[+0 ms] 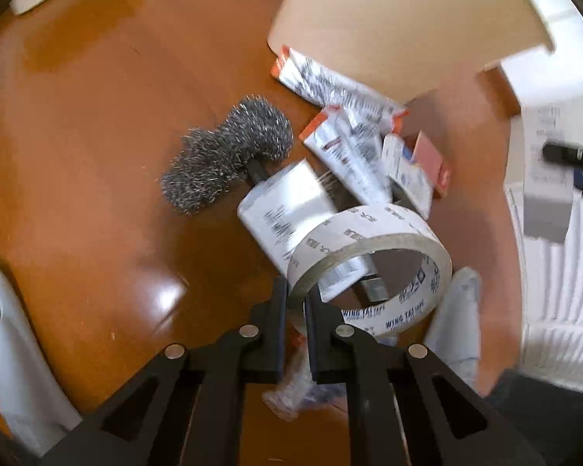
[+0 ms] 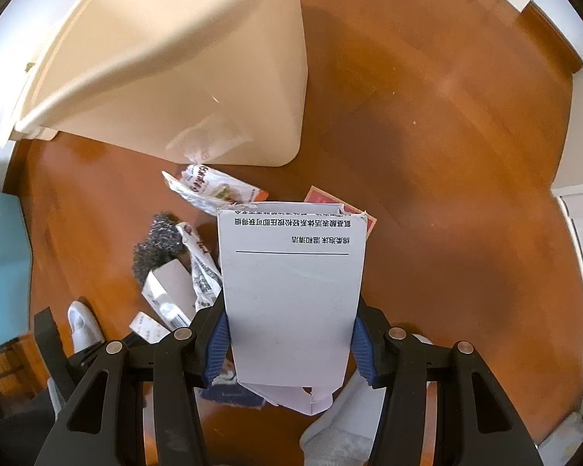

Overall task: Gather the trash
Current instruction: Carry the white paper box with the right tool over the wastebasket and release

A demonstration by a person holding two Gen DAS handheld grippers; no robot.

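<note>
My left gripper is shut on the rim of a white tape roll and holds it above a pile of trash on the wooden floor. The pile holds a steel wool scrubber, a small white box, several foil wrappers and a pink card. My right gripper is shut on a white carton with black print, held above the same pile. A cream trash bin stands just beyond the pile, and it also shows in the left wrist view.
The person's white slippers stand by the pile, one also in the right wrist view. A blue cabinet is at the left. White furniture stands at the right. A wooden floor stretches to the right.
</note>
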